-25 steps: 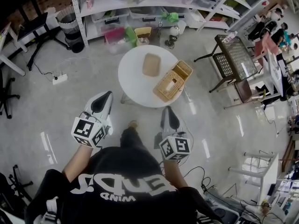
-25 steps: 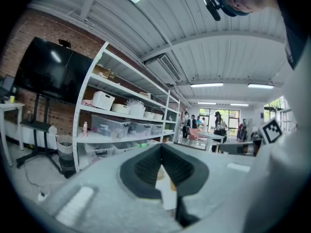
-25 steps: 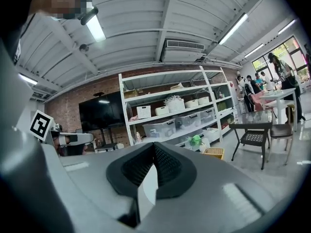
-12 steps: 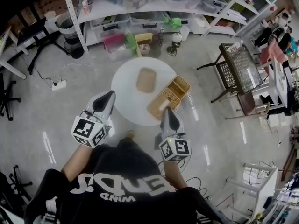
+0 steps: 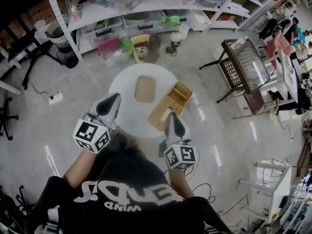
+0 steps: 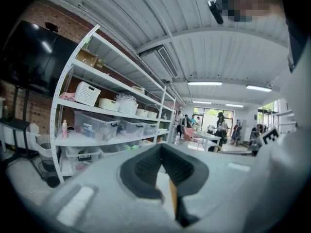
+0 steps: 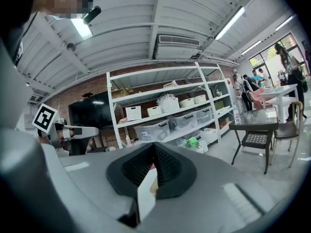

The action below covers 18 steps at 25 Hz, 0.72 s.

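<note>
Seen from the head view, a round white table (image 5: 124,112) stands just ahead of me. On it lie a flat tan tray (image 5: 145,89) and a woven basket (image 5: 171,105). My left gripper (image 5: 112,100) hangs over the table's near left edge, shut, holding nothing. My right gripper (image 5: 174,118) is by the near end of the basket, also shut and empty. In the left gripper view the left gripper (image 6: 162,147) points level toward the shelves. The right gripper (image 7: 154,146) in its own view does likewise, its jaws meeting at the tip.
White shelving (image 5: 122,4) with clear bins runs along the far wall, with coloured items on the floor below. A dark glass-topped table (image 5: 246,57) and chair stand to the right. A bin (image 5: 57,33) and a power strip (image 5: 54,98) are on the left.
The person has stepped forward: the round table has come closer, and both grippers now reach its near edge. Both grippers stay shut, held as before.
</note>
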Each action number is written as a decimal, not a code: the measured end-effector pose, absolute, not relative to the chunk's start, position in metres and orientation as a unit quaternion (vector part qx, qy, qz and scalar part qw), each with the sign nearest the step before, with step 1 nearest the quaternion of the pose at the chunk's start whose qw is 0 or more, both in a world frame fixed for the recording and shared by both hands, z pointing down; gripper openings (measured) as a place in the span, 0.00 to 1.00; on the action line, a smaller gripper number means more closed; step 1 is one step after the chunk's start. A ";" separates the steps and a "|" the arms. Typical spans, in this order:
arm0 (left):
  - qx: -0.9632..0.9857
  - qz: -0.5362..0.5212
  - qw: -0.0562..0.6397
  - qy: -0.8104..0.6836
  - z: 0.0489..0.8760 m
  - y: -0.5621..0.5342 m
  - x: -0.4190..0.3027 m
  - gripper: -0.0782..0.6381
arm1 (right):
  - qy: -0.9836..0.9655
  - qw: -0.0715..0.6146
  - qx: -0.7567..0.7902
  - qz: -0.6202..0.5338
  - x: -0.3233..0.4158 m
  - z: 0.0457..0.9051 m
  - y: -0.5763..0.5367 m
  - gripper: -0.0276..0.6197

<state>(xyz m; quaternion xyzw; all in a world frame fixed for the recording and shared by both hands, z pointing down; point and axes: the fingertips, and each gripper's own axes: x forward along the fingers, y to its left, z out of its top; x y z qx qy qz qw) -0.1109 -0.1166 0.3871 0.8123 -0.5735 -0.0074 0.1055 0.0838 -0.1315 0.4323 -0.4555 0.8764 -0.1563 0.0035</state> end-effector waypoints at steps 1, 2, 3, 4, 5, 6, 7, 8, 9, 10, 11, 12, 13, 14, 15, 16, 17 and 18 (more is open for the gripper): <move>0.815 -0.007 0.106 -0.570 0.388 -0.123 -0.112 0.11 | 0.874 0.004 -0.460 -0.156 0.082 0.432 -0.135 0.04; 0.817 -0.005 0.107 -0.566 0.389 -0.129 -0.112 0.11 | 0.872 0.004 -0.464 -0.155 0.081 0.433 -0.139 0.04; 0.821 -0.002 0.109 -0.561 0.390 -0.135 -0.113 0.11 | 0.869 0.004 -0.469 -0.155 0.079 0.433 -0.142 0.04; 0.825 0.002 0.111 -0.555 0.392 -0.141 -0.114 0.11 | 0.867 0.004 -0.473 -0.156 0.076 0.433 -0.144 0.04; 0.829 0.006 0.115 -0.548 0.393 -0.147 -0.115 0.11 | 0.865 0.004 -0.477 -0.156 0.074 0.432 -0.147 0.04; 0.833 0.010 0.117 -0.541 0.394 -0.153 -0.116 0.11 | 0.862 0.005 -0.481 -0.156 0.071 0.432 -0.150 0.04; 0.837 0.012 0.118 -0.534 0.394 -0.159 -0.117 0.11 | 0.860 0.005 -0.486 -0.157 0.070 0.432 -0.154 0.04; 0.841 0.015 0.117 -0.529 0.394 -0.166 -0.118 0.11 | 0.857 0.006 -0.490 -0.158 0.068 0.431 -0.159 0.04; 0.843 0.018 0.116 -0.524 0.394 -0.171 -0.118 0.11 | 0.855 0.007 -0.494 -0.159 0.067 0.431 -0.163 0.04; 0.846 0.020 0.116 -0.521 0.395 -0.176 -0.119 0.11 | 0.852 0.008 -0.499 -0.159 0.067 0.431 -0.166 0.04; 0.847 0.021 0.115 -0.519 0.395 -0.182 -0.120 0.11 | 0.850 0.009 -0.502 -0.159 0.066 0.431 -0.169 0.04; 0.848 0.021 0.116 -0.517 0.395 -0.186 -0.121 0.11 | 0.848 0.010 -0.506 -0.159 0.066 0.430 -0.173 0.04; 0.849 0.020 0.118 -0.515 0.395 -0.191 -0.120 0.11 | 0.846 0.011 -0.509 -0.159 0.067 0.429 -0.175 0.04; 0.851 0.016 0.120 -0.511 0.395 -0.194 -0.120 0.11 | 0.845 0.011 -0.511 -0.158 0.067 0.428 -0.177 0.04; 0.854 0.012 0.123 -0.506 0.394 -0.197 -0.118 0.11 | 0.844 0.011 -0.513 -0.158 0.068 0.427 -0.179 0.04; 0.857 0.006 0.127 -0.500 0.393 -0.200 -0.117 0.13 | 0.843 0.009 -0.514 -0.157 0.068 0.427 -0.180 0.04; 0.859 0.003 0.129 -0.496 0.393 -0.203 -0.116 0.20 | 0.843 0.007 -0.515 -0.155 0.069 0.428 -0.182 0.04; 0.859 0.001 0.130 -0.494 0.393 -0.206 -0.116 0.20 | 0.843 0.005 -0.516 -0.154 0.069 0.429 -0.183 0.04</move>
